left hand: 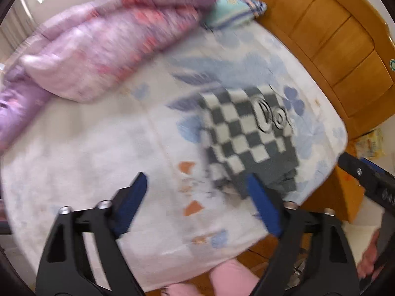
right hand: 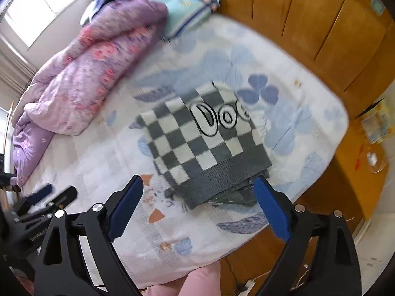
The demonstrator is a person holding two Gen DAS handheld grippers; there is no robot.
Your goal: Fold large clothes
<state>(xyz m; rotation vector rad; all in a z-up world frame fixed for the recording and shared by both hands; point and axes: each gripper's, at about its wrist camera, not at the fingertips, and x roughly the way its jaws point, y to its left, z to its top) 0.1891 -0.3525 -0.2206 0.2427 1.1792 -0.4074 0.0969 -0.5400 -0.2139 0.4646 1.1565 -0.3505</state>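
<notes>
Folded sweater (right hand: 205, 145) on bed (right hand: 308, 93)

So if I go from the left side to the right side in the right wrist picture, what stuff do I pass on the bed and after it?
Purple flowery quilt → checkered folded sweater → blue flower print on the sheet → wooden wardrobe.
</notes>
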